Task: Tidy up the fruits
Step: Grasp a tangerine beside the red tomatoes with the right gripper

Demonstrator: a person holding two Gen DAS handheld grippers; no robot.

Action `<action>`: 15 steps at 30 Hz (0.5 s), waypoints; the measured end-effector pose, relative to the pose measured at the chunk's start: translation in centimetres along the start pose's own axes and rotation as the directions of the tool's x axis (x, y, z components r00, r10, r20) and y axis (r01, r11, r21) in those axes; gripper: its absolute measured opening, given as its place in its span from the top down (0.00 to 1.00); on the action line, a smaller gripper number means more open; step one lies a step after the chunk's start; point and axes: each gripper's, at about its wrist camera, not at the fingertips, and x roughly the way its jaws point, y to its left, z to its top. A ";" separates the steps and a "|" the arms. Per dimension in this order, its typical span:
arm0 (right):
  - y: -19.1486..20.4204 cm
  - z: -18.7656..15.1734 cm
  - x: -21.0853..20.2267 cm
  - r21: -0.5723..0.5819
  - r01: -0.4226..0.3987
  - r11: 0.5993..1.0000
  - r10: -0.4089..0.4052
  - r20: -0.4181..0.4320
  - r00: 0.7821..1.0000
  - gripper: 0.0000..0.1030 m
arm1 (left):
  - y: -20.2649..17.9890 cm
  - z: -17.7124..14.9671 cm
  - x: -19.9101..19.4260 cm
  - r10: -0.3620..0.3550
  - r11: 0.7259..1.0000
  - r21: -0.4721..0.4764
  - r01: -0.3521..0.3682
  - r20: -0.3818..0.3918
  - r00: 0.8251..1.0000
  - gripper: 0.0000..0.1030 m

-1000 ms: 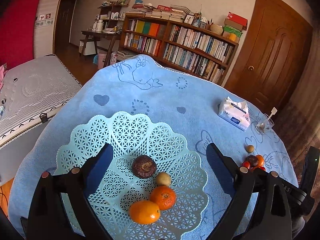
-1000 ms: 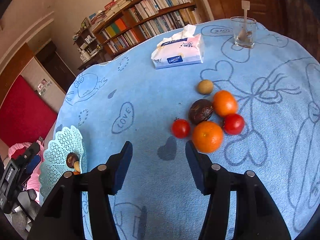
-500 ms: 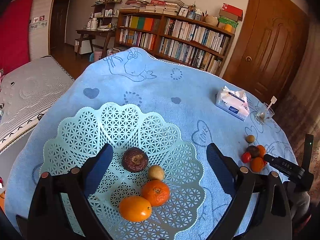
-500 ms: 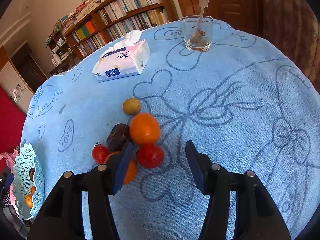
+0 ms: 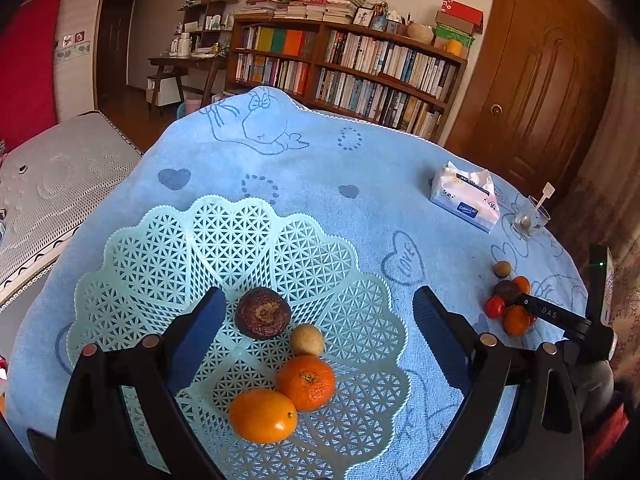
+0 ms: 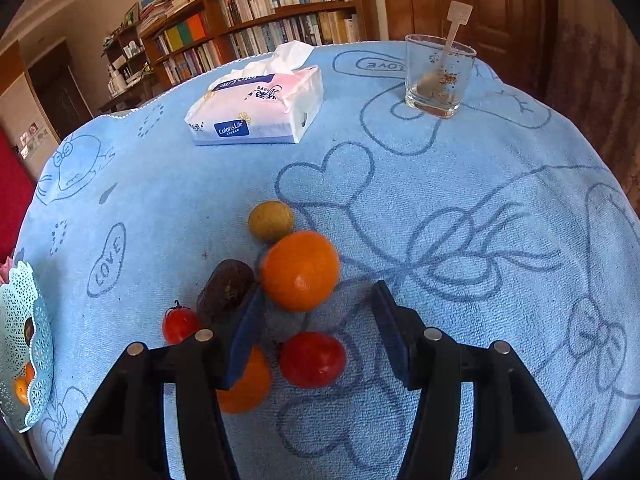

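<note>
Fruit pile beside the round red tomato (image 6: 312, 359): I see the right gripper (image 6: 316, 334) spread wide just above it, holding nothing. Left gripper (image 5: 316, 344) hangs wide and empty over the pale-green lattice plastic basket (image 5: 152, 256), well apart from that tomato.

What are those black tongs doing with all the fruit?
A person is sorting fruit with two tongs. The right tongs are open, low over the loose pile, with a red tomato between the fingers. The left tongs hang open over the basket, which holds four fruits.
</note>
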 end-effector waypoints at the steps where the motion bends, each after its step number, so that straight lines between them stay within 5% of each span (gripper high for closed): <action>1: 0.1 0.1 0.1 -0.004 -0.004 1.000 0.004 0.000 1.000 0.47 | 0.0 0.0 0.0 0.000 1.000 0.001 0.000 -0.001 1.000 0.07; 6: 0.6 0.5 0.5 -0.034 -0.016 0.999 0.016 0.004 1.000 0.59 | -0.5 -0.3 0.4 0.004 1.000 0.016 -0.004 -0.008 1.000 0.07; 15: -0.4 0.5 0.0 -0.014 -0.033 0.999 0.033 0.007 0.999 0.60 | -1.5 -0.4 0.2 0.025 0.999 0.029 -0.024 -0.009 1.000 0.07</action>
